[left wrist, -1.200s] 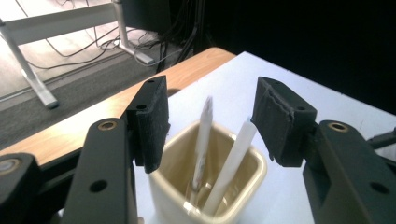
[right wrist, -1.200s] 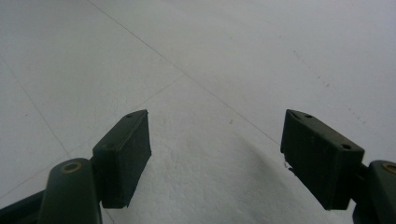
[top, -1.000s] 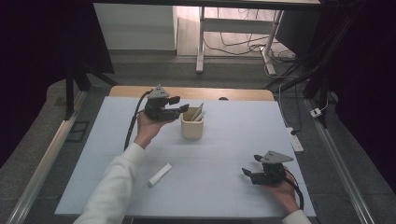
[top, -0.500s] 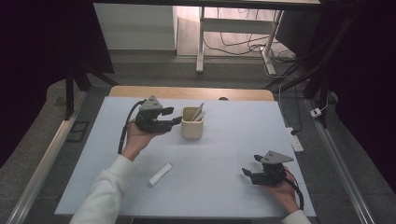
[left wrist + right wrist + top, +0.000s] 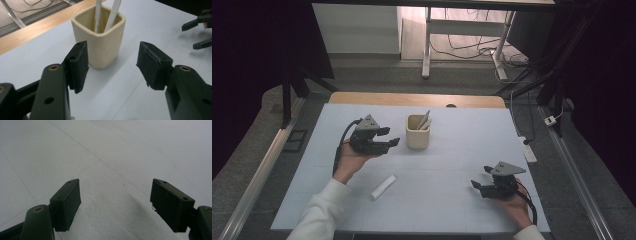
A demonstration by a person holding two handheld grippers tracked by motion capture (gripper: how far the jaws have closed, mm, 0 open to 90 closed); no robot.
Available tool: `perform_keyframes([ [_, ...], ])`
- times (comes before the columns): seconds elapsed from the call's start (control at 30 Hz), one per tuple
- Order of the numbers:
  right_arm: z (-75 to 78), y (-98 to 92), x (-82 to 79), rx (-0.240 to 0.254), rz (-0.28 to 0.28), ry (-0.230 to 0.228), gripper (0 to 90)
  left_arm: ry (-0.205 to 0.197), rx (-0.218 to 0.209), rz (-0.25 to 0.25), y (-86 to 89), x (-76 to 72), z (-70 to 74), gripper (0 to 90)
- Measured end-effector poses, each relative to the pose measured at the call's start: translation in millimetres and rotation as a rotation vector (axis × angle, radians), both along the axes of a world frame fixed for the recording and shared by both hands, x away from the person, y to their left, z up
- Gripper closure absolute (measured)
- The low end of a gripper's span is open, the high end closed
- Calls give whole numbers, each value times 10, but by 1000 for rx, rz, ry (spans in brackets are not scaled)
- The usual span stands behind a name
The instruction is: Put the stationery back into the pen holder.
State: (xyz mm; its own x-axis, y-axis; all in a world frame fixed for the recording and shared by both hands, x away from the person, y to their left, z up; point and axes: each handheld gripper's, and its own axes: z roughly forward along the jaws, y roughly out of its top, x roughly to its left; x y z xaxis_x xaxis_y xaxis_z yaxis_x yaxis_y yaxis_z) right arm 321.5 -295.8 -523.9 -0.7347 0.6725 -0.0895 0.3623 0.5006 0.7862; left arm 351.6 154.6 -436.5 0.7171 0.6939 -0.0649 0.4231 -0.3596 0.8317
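Cream square cup (image 5: 417, 133) standing upright at far centre of the pale worktop (image 5: 462, 165), holding 2 white pens (image 5: 425, 120) leaned against its right-hand side. Likely placed centrally to stay reachable from either side. Third white pen (image 5: 383, 186) lying flat on the near-left area of the worktop, well apart from the cup; judged to be the next item for collection.

Left hand-held gripper (image 5: 393, 142) held level just left of the cup, pointing at it, not touching. Jaws apart and just opened wider, nothing between them; in the left gripper view, pads (image 5: 79, 65) flank bare worktop with the cup (image 5: 100, 37) ahead. Posture consistent with a release completed at the cup.

Right hand-held gripper (image 5: 478, 185) resting low at near right, well clear of the cup, jaws apart and empty; pads (image 5: 67, 202) over bare surface. Apparently parked to keep the working zone free.
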Motion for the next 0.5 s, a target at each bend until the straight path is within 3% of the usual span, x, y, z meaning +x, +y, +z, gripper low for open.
perform_keyframes([
  [0.5,5,1,-6,8,0,1,237,43,39,1,94,-171,-112,390],
])
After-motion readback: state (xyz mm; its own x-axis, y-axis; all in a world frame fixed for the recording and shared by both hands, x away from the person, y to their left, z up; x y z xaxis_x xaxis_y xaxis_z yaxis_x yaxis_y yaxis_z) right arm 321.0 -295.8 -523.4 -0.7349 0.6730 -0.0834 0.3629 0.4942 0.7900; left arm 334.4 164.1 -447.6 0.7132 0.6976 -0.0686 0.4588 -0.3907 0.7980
